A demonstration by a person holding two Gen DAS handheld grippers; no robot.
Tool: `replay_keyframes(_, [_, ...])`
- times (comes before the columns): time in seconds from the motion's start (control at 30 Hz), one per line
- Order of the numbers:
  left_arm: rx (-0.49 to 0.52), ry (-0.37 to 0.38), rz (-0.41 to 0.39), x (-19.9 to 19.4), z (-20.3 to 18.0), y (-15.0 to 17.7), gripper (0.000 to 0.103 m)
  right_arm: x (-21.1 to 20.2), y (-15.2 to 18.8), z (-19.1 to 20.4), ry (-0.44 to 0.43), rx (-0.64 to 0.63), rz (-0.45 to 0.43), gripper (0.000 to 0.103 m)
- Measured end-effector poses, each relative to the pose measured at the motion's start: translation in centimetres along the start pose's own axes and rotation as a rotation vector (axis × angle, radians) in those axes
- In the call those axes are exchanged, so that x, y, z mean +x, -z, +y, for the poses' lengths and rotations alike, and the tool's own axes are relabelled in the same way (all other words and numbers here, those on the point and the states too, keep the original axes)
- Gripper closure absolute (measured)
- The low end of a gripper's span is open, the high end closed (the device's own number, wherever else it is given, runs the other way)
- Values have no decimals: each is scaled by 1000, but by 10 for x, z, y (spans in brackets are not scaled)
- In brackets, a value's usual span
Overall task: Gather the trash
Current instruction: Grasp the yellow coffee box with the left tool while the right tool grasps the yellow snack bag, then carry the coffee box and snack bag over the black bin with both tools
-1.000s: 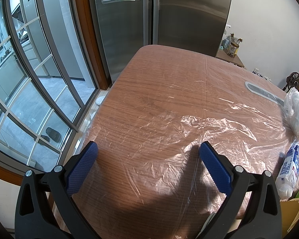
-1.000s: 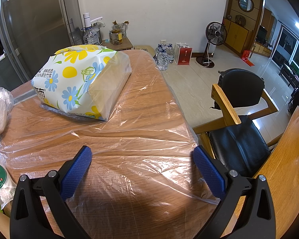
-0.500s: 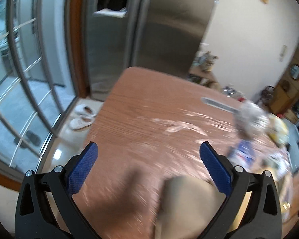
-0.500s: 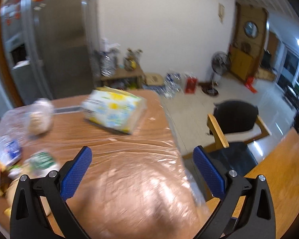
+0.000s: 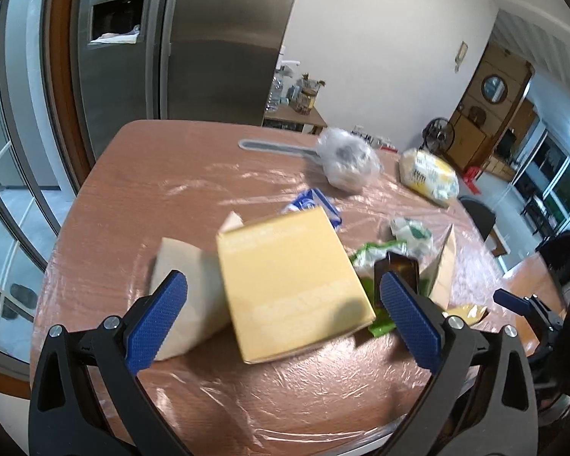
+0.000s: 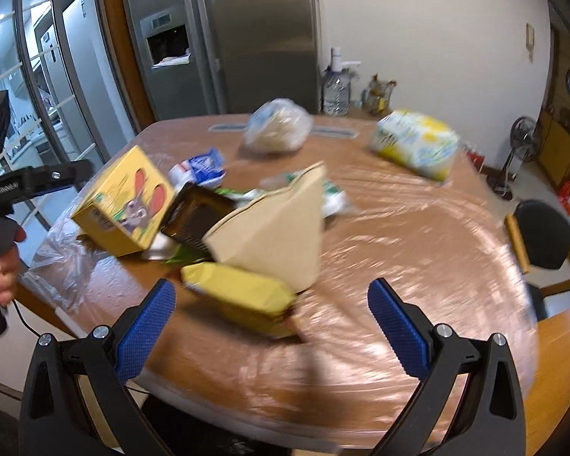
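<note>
Litter heaped on a film-covered worktop [image 6: 418, 228], none of it yet collected. Both tools wide apart and holding nothing: left hand-held gripper [image 5: 281, 319] poised just short of a yellow carton [image 5: 292, 285]; right hand-held gripper [image 6: 269, 326] just short of a yellow foil packet [image 6: 239, 296].

Everything else placed by the carton: tan cardboard wedge [image 6: 273, 231] touching it on the right, dark tray [image 6: 195, 216] jammed between the two, blue-and-white wrapper [image 6: 201, 163] just behind, clear bag [image 6: 277, 125] and flowered tissue pack [image 6: 414, 144] well beyond.

Likely trouble: a slick, crinkly packet squirting out from between the fingers; loose film snagged along with it and dragging the heap; the leaning wedge and tray toppling once the carton shifts. Heavy blur in both views, so exact contacts uncertain. Collision between the two tools possible, given how close together they hang.
</note>
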State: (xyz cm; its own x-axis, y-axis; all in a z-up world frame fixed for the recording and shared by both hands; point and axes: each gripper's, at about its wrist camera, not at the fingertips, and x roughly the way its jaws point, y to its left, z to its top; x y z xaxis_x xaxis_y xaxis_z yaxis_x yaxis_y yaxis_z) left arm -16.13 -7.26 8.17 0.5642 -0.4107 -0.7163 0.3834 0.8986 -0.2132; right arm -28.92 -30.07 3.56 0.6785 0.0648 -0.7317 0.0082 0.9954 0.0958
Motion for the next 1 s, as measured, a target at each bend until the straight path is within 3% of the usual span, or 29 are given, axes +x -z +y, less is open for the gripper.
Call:
replay_keyframes(0.4, [37,-73,56,37,-11,10,2,48,16,19,61,53,70,5])
replay_keyframes(0.5, [49,-76,48,38,-11,11,6,51,18,14,33,79,76,19])
replay_keyframes(0.57, [60,-64,44,36,-11,10,18,51,18,8,22,92,78,32])
replay_keyframes(0.67, [61,-51,46,37,-11,10,18,47,19,2,-7,110,69,42])
replay_keyframes(1.0, [69,-54,-26,11,-10,11,21,24,16,-11,-14,106,29,48])
